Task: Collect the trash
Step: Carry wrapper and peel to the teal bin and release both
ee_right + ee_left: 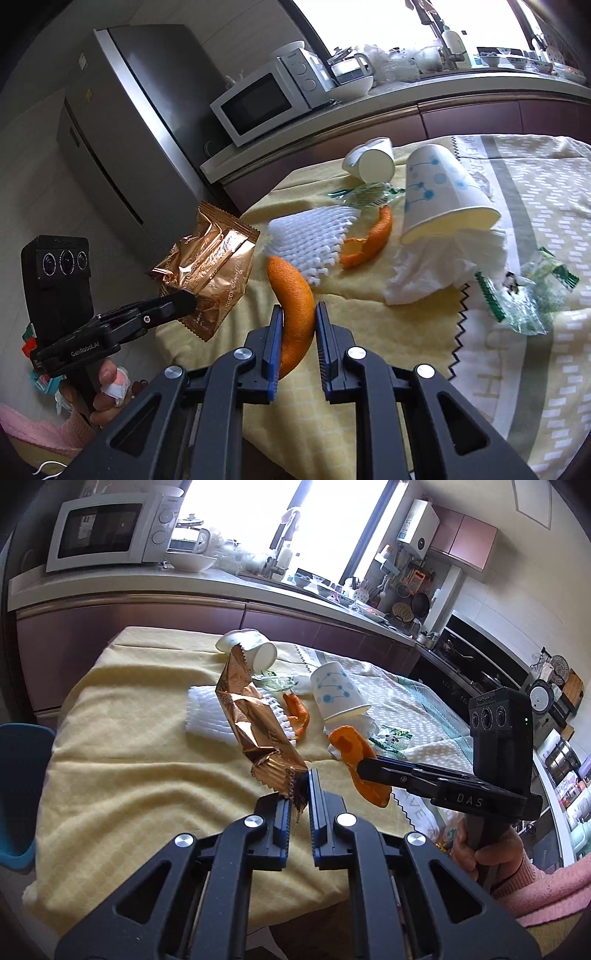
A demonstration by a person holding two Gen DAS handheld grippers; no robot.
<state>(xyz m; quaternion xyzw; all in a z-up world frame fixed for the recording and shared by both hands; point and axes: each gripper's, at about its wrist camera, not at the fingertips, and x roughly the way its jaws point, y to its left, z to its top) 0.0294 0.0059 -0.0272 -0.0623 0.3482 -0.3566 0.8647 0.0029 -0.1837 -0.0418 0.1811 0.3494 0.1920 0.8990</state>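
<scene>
Left gripper (303,775) clamps the crinkled copper foil wrapper (255,716), right gripper (298,312) pinches a curved orange peel (293,295), both lifted beside the dotted paper cup (443,192); cups, tissue, peel and wrappers remain on the yellow-clothed surface (129,757).

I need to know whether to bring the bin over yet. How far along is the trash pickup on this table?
Nothing looks binned yet. In hand: the left gripper is clamped on the copper wrapper, and the right gripper on an orange peel. Left on the tablecloth: a second peel, white foam netting, two tipped paper cups, a crumpled tissue and clear green-edged wrappers.
</scene>
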